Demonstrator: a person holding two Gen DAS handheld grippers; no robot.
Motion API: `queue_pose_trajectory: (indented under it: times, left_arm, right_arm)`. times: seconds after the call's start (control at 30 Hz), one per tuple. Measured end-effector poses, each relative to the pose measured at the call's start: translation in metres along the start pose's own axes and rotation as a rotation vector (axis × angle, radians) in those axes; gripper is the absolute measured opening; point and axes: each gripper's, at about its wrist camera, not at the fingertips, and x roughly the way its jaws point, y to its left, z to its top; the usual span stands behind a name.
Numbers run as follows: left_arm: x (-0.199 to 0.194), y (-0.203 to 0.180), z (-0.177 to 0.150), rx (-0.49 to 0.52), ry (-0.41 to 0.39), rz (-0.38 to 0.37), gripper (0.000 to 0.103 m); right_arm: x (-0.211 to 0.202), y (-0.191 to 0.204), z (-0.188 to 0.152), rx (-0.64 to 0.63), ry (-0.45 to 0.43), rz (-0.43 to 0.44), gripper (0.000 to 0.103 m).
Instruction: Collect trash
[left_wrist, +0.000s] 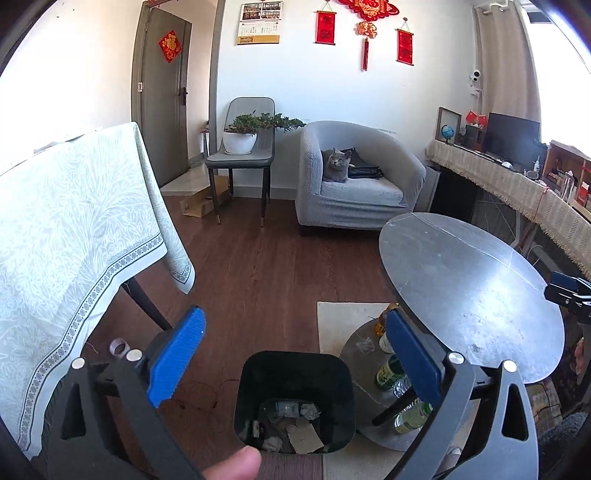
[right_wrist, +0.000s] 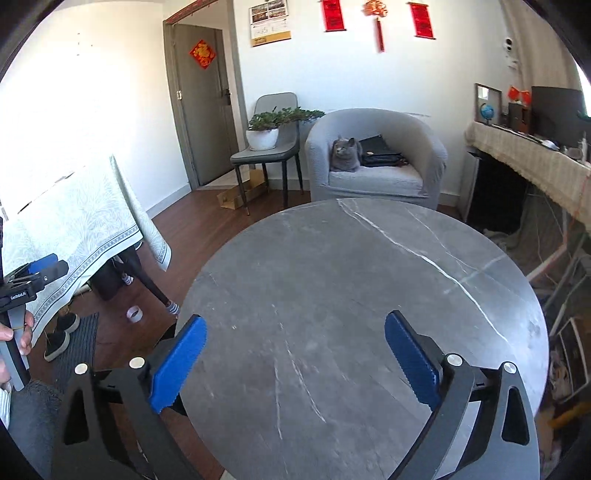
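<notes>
A black square trash bin (left_wrist: 295, 400) stands on the dark wood floor (left_wrist: 258, 266), just beside the lower shelf of a round grey stone table (left_wrist: 469, 295). Inside it lie crumpled white paper balls, scraps of brown card and a small pale packet.

The left gripper (left_wrist: 295, 354) hangs over the bin with its blue-padded jaws spread wide and nothing between them; a fingertip (left_wrist: 232, 463) shows at the bottom edge. The right gripper (right_wrist: 295, 358) hovers above the bare tabletop (right_wrist: 351, 280), jaws equally wide and empty, touching nothing. At the far left of the right wrist view, a hand (right_wrist: 14, 332) grips the left gripper's handle.

Bottles (left_wrist: 388, 373) stand and lie on the table's lower shelf. To the left is a table draped in a pale green patterned cloth (left_wrist: 74, 236). Across the room a grey cat (left_wrist: 335, 165) sits in a grey armchair (left_wrist: 362, 177) next to a chair bearing a potted plant (left_wrist: 243, 134). Red decorations hang on the white wall
</notes>
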Motion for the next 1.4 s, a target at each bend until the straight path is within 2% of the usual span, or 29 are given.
queue_pose_trajectory:
  times: [0.1, 0.23, 0.4, 0.5, 0.57, 0.67, 0.8, 0.9, 1.03, 1.4]
  left_arm:
    - [-0.016, -0.012, -0.010, 0.045, -0.014, 0.024, 0.100]
    - [-0.034, -0.027, -0.020, 0.062, -0.020, -0.032, 0.100]
    - [-0.045, -0.037, -0.038, 0.106, -0.012, -0.001, 0.100]
    - [-0.044, -0.032, -0.049, 0.067, 0.006, -0.018, 0.100]
    - [-0.041, -0.030, -0.054, 0.053, 0.014, -0.011, 0.100]
    - [-0.038, -0.023, -0.054, 0.023, 0.022, -0.003, 0.100]
    - [-0.031, -0.020, -0.058, 0.014, 0.069, -0.008, 0.100]
    - [-0.035, -0.023, -0.060, 0.034, 0.051, 0.009, 0.100]
    - [-0.036, -0.024, -0.060, 0.030, 0.050, 0.017, 0.100]
    - [-0.035, -0.021, -0.058, 0.019, 0.053, 0.003, 0.100]
  right_arm:
    - [-0.032, -0.012, -0.021, 0.006, -0.013, -0.039, 0.099]
    - [-0.070, -0.020, -0.041, 0.033, -0.029, -0.048, 0.099]
    - [-0.093, -0.017, -0.066, 0.000, -0.024, -0.082, 0.099]
    - [-0.098, -0.014, -0.067, -0.010, -0.050, -0.099, 0.099]
    - [-0.097, -0.016, -0.069, 0.023, -0.044, -0.073, 0.099]
    - [-0.094, -0.010, -0.072, 0.006, -0.024, -0.102, 0.099]
    - [-0.104, -0.007, -0.073, 0.004, -0.069, -0.091, 0.099]
    - [-0.108, -0.016, -0.074, 0.056, -0.085, -0.083, 0.100]
    - [-0.102, -0.024, -0.072, 0.099, -0.056, -0.040, 0.100]
    - [-0.101, -0.018, -0.073, 0.080, -0.041, -0.037, 0.100]
